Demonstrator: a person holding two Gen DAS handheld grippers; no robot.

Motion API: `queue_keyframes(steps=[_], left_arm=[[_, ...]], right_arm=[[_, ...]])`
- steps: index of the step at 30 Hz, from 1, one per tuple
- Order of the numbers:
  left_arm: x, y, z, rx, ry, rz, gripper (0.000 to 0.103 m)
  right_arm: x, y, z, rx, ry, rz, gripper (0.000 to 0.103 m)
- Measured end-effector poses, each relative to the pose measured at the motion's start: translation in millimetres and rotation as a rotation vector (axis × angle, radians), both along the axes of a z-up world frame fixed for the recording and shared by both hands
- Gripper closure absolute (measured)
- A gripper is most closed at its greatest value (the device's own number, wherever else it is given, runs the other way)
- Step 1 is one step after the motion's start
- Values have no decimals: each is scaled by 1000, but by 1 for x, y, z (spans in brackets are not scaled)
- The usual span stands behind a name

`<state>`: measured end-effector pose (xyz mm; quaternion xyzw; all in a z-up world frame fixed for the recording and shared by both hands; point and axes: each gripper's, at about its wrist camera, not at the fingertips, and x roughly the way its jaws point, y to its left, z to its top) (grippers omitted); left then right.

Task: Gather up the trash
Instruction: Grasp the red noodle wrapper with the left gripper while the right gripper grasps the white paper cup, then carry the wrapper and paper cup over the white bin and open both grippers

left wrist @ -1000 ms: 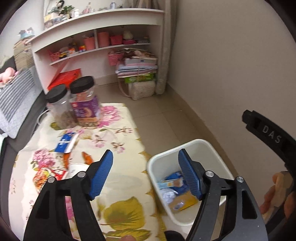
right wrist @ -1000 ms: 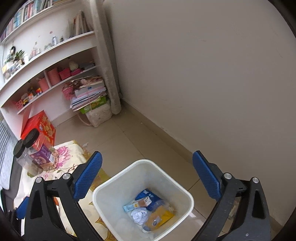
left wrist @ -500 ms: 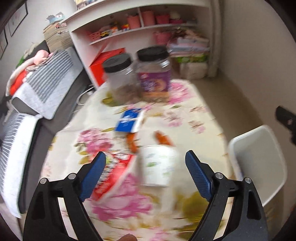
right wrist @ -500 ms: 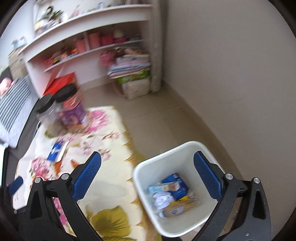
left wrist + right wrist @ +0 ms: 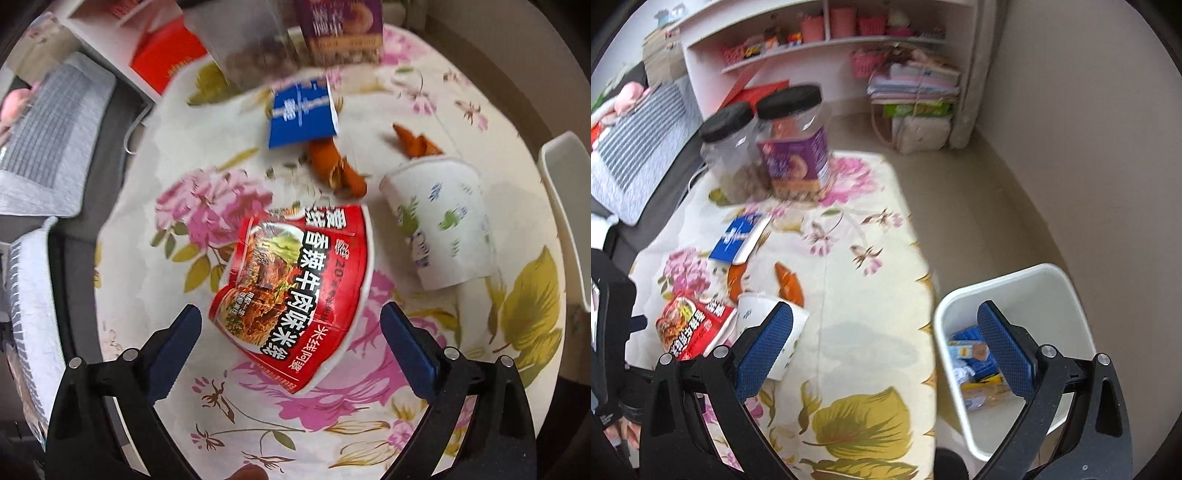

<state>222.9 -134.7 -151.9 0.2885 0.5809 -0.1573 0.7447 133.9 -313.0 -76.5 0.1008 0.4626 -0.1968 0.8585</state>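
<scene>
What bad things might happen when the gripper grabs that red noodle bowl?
1. The noodle bowl lies tilted on its side, wider than the gap of the open left gripper; it may slip or crush.
2. The paper cup lies right beside it, also on its side; a nudge might roll it off the table.
3. The bin sits on the floor past the table edge; dropped early, trash could miss it.

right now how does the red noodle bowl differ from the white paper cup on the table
The red noodle bowl is wider and covered in red printed packaging; the white paper cup is narrower, white with small blue and green marks. The bowl lies nearer the left gripper; the cup is off right. Both lie tipped on the floral tablecloth.
</scene>
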Motion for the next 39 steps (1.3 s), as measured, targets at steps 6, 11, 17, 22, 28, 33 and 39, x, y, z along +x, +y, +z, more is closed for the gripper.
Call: queue_keyframes(steps=[6, 11, 17, 22, 28, 33, 39], left_arm=[[6, -2, -21, 69, -15, -33, 7], [14, 2, -26, 114, -33, -44, 7], [36, 21, -35, 108, -10, -4, 7], [50, 49, -33, 20, 10, 97, 39], [54, 73, -1, -76, -60, 182, 62], [49, 93, 25, -150, -115, 240, 62], [34, 124, 55, -246, -154, 333, 62]], right_arm=[[20, 15, -22, 69, 71, 44, 7], [36, 34, -39, 98, 116, 77, 7], [50, 44, -57, 137, 157, 79, 7], [60, 44, -76, 208, 190, 63, 7], [72, 54, -96, 280, 219, 69, 7], [82, 66, -107, 289, 240, 77, 7], [91, 74, -112, 305, 222, 79, 34]])
